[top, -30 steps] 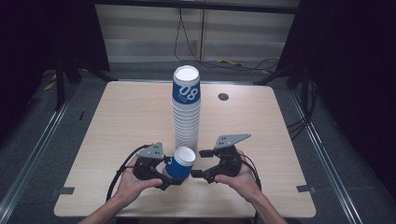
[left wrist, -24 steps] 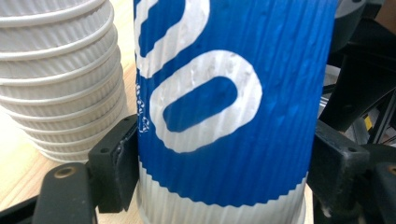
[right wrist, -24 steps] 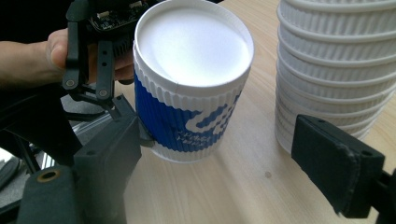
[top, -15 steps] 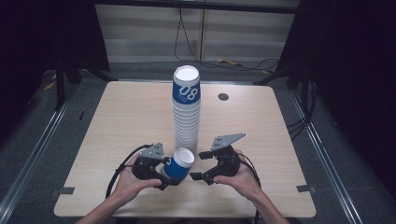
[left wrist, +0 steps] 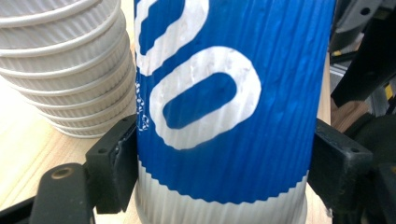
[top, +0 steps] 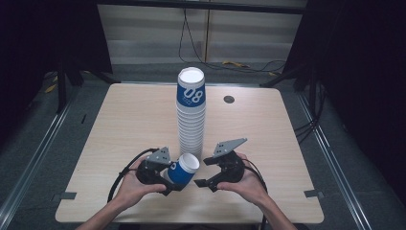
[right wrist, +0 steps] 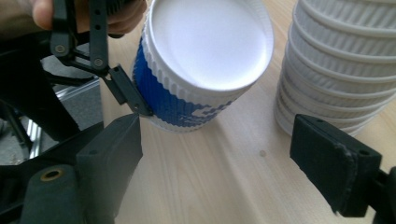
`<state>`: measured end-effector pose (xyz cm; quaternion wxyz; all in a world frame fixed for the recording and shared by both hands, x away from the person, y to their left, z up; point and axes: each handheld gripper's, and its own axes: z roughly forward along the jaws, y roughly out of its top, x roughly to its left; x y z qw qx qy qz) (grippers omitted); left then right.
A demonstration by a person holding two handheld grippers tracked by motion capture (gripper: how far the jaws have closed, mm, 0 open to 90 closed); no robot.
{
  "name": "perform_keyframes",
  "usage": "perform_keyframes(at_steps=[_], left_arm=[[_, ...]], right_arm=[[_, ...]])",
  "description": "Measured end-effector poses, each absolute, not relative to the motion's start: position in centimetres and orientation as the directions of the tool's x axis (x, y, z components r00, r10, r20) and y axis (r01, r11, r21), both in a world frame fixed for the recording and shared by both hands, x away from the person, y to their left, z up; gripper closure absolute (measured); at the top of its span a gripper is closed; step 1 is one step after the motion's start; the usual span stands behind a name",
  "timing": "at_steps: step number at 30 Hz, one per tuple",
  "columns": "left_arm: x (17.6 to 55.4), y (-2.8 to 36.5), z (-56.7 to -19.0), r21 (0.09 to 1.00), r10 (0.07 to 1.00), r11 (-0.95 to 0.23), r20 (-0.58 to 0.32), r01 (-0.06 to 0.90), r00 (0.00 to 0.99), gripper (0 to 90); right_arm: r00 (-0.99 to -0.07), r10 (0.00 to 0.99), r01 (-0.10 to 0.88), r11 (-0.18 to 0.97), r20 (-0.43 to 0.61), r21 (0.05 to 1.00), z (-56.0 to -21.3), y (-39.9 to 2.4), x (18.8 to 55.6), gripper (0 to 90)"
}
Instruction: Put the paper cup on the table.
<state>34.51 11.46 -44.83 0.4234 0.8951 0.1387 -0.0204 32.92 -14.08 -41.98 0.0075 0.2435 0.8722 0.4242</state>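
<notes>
On the near part of the table (top: 119, 124), the left gripper (top: 165, 178) grasps a single blue-and-white paper cup (top: 183, 169), its two black jaws pressed against opposite sides of the ribbed blue wall, as the left gripper view shows close up. The cup is held tilted, with its white open mouth turned up and toward the right gripper (top: 206, 172). In the right gripper view the cup's lower edge sits close to the wood, though it is hard to tell whether it touches. The right gripper sits just beside the cup, on its mouth side, with nothing between its jaws; they stand wide apart but have just been closing a little, and bare table lies between them. Each gripper is carried in one of the person's hands, which come in from the near edge of the table. Just behind the held cup stands a tall stack of cups (top: 191, 115), upright near the middle of the table, white ribbed rims piled one over another and topped by a blue cup with large white numerals. A small dark round disc (top: 229, 99) lies on the table well behind and to the right of the stack.
</notes>
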Motion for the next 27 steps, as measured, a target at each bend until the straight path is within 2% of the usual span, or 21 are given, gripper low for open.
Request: perform_keyframes(at_steps=[7, 9, 12, 15, 17, 24, 25, 27], left_arm=[[35.0, 11.4, -44.0, 0.737, 0.228, -0.641, -0.082, 0.214, 0.970, 21.3], [35.4, 11.7, -44.0, 0.737, 0.239, -0.639, -0.081, 0.220, 0.968, 21.7], [35.5, 11.8, -44.0, 0.722, 0.224, -0.659, -0.083, 0.214, 0.971, 22.0], [35.2, 11.3, -43.5, 0.693, 0.193, -0.695, -0.079, 0.193, 0.978, 22.1], [35.0, 11.0, -42.9, 0.676, 0.176, -0.720, -0.041, 0.157, 0.983, 22.1], [35.3, 9.8, -42.4, 0.651, 0.124, -0.750, -0.033, 0.115, 0.992, 22.4], [35.3, 9.5, -42.4, 0.647, 0.109, -0.755, -0.040, 0.109, 0.993, 22.4], [35.3, 8.9, -42.2, 0.621, 0.091, -0.778, -0.038, 0.095, 0.995, 22.3]], right_arm=[[-0.891, 0.419, 0.403, 0.552, 0.176, 0.730, -41.9, -13.9, 32.9, 18.4], [-0.896, 0.410, 0.396, 0.569, 0.168, 0.721, -42.0, -13.8, 32.9, 21.5], [-0.900, 0.406, 0.389, 0.586, 0.158, 0.711, -42.1, -13.7, 32.9, 21.4], [-0.904, 0.398, 0.384, 0.604, 0.153, 0.698, -42.2, -13.5, 32.9, 19.4], [-0.907, 0.393, 0.383, 0.615, 0.153, 0.689, -42.1, -13.4, 32.8, 17.4], [-0.906, 0.395, 0.384, 0.625, 0.149, 0.679, -41.7, -13.6, 32.9, 14.8], [-0.906, 0.395, 0.385, 0.627, 0.149, 0.677, -41.8, -13.6, 32.9, 15.8], [-0.906, 0.395, 0.388, 0.629, 0.152, 0.674, -41.8, -13.7, 32.9, 25.1]])
